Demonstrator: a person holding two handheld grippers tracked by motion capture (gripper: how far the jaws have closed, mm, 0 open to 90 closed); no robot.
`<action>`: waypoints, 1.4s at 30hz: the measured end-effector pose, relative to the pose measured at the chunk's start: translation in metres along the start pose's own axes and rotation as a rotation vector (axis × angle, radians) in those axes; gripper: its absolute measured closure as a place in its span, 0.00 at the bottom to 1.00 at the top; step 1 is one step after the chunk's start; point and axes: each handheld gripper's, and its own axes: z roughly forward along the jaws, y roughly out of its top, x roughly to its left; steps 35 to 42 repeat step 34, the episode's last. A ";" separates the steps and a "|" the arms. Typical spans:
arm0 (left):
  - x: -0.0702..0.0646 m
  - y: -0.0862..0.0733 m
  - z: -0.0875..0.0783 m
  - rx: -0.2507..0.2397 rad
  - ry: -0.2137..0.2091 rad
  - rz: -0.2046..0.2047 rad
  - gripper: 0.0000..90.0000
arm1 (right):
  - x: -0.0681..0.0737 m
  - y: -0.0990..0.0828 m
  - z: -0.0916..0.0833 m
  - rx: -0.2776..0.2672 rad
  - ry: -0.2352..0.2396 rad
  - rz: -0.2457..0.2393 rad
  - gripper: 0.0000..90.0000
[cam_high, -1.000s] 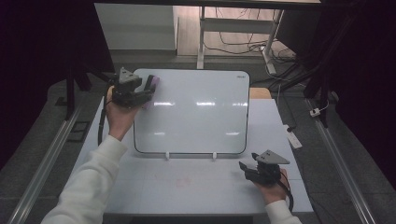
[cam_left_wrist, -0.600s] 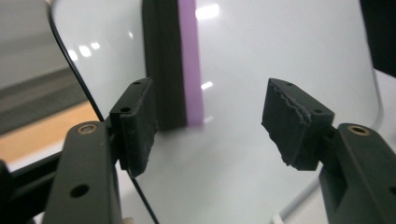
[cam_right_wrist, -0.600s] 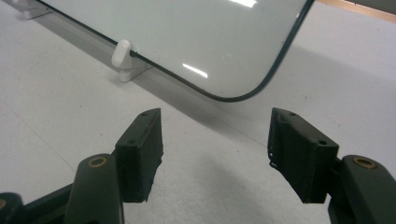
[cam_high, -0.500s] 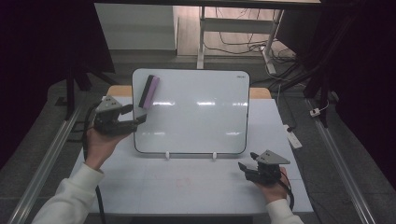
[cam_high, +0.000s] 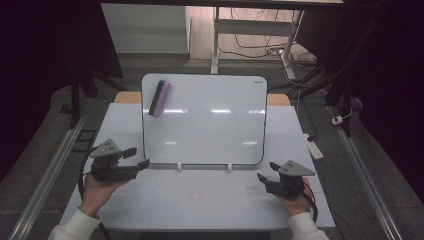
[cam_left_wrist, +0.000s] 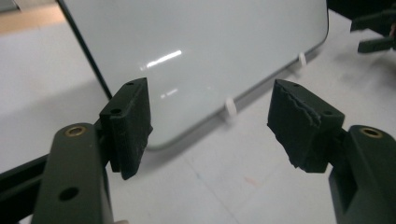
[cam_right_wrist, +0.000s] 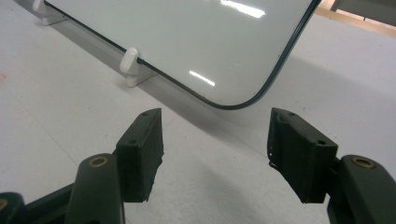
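A whiteboard (cam_high: 205, 122) stands tilted on two small white feet on the white table (cam_high: 200, 200). A black and purple eraser (cam_high: 159, 98) clings to the board's upper left corner. My left gripper (cam_high: 136, 158) rests open at the table's left, just off the board's lower left corner (cam_left_wrist: 154, 140), nothing between its pads. My right gripper (cam_high: 266, 172) sits open near the front right, below the board's lower right corner (cam_right_wrist: 233, 100), also empty. The far right gripper (cam_left_wrist: 373, 32) appears in the left gripper view.
A white foot (cam_right_wrist: 130, 60) props the board's lower edge; another foot (cam_left_wrist: 229, 106) is near the left gripper. A power strip (cam_high: 314, 146) lies off the table's right edge. Metal rails (cam_high: 360, 170) run along both sides, with desk legs and cables behind.
The left hand let go of the eraser at the board's upper left and drew back down to the table's left front. The right gripper has stayed still.
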 end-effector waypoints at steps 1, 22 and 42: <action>0.000 -0.005 0.000 0.008 -0.005 -0.005 0.34 | 0.000 0.000 0.000 0.000 0.002 -0.002 0.40; 0.004 -0.051 0.012 0.097 -0.027 -0.034 0.29 | -0.003 0.001 -0.006 -0.008 0.043 -0.038 0.40; 0.006 -0.052 0.011 0.096 -0.026 -0.039 0.27 | -0.002 0.001 -0.006 -0.008 0.048 -0.043 0.40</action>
